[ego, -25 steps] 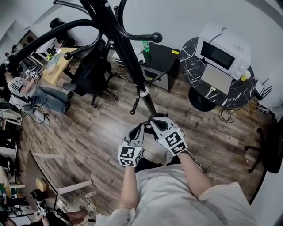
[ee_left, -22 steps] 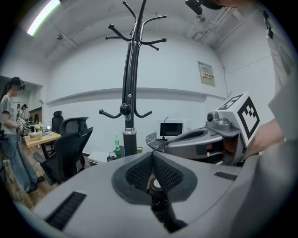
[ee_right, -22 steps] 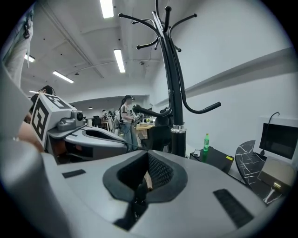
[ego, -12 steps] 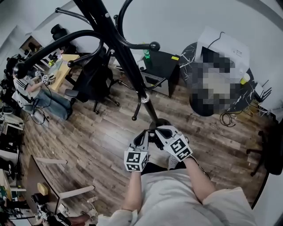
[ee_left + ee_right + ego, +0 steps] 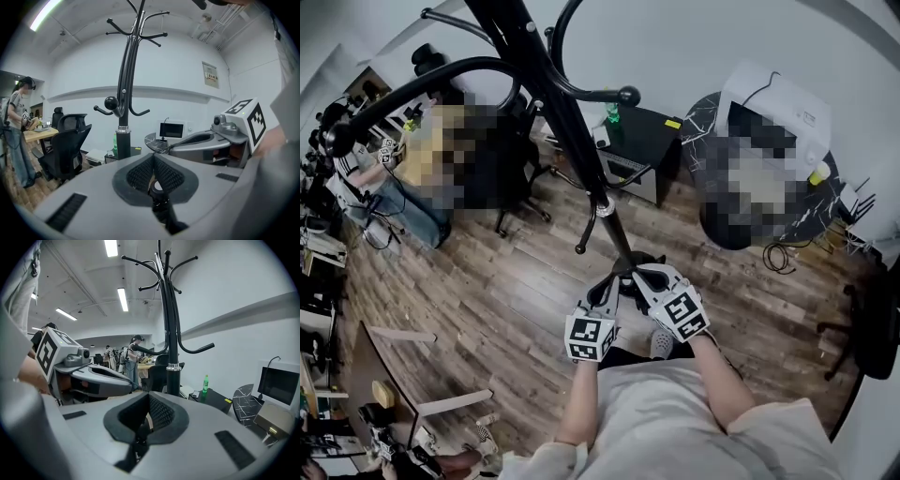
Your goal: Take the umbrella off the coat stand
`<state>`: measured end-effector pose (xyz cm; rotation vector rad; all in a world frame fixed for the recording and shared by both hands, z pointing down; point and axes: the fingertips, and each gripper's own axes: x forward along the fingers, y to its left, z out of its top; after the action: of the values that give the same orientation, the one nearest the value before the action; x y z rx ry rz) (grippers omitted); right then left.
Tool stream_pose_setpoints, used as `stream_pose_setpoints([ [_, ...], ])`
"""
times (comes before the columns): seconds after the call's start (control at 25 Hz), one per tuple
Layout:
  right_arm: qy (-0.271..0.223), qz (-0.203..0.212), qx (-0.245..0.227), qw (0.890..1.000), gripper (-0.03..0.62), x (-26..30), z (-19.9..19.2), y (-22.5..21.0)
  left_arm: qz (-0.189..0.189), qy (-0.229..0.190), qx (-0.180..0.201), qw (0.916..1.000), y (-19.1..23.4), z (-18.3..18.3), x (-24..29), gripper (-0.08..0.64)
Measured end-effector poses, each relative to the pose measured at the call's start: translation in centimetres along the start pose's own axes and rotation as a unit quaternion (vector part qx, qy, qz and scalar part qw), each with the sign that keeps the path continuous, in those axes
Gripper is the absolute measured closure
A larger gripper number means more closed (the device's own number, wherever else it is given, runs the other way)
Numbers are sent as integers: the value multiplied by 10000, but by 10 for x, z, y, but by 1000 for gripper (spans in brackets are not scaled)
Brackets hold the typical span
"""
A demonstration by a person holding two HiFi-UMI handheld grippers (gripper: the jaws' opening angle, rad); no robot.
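The coat stand [image 5: 570, 122] is a glossy black metal pole with a chrome collar [image 5: 603, 208] partway down. Its curved tubular arms end in round knobs [image 5: 628, 95]. It rises from the brown wood-plank floor [image 5: 487, 291] directly in front of both grippers, and in the head view its foot is hidden behind them.

The left gripper [image 5: 611, 283] and the right gripper [image 5: 645, 276] are held side by side with their tips close together, aimed at the lower part of the pole. Each has a smooth grey plastic shell and carries a white cube printed with black square markers [image 5: 588, 337].

In the left gripper view the jaws are pressed fully together. Their black pads [image 5: 139, 174], textured in a diamond mesh, meet along one seam with nothing caught between them. The right gripper view shows the same: its meshed pads [image 5: 161, 413] are closed tight and grip nothing.

Beyond the pole a slim green plastic bottle [image 5: 205, 383] stands on a low black cabinet [image 5: 649, 131]. Beside the cabinet is a round bench [image 5: 701, 131] with a black, white-veined marble top, which bears a boxy white microwave [image 5: 280, 385] with a dark window. A black mesh-backed office chair [image 5: 68, 136] sits to the left of the stand.
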<state>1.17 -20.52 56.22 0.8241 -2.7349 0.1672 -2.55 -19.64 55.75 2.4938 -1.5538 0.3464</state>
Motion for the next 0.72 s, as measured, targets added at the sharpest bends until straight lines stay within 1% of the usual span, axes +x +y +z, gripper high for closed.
stream_pose_setpoints([
  [0.2, -16, 0, 48, 10000, 584, -1, 4, -4, -125, -13, -3, 9999, -4, 4, 3, 537],
  [0.32, 23, -26, 17, 10000, 584, -3, 4, -3, -129, -18, -15, 9999, -5, 5, 3, 537],
  [0.72, -104, -54, 63, 9999, 583, -2, 15, 0, 116, -156, -29, 9998, 0, 9, -3, 537],
])
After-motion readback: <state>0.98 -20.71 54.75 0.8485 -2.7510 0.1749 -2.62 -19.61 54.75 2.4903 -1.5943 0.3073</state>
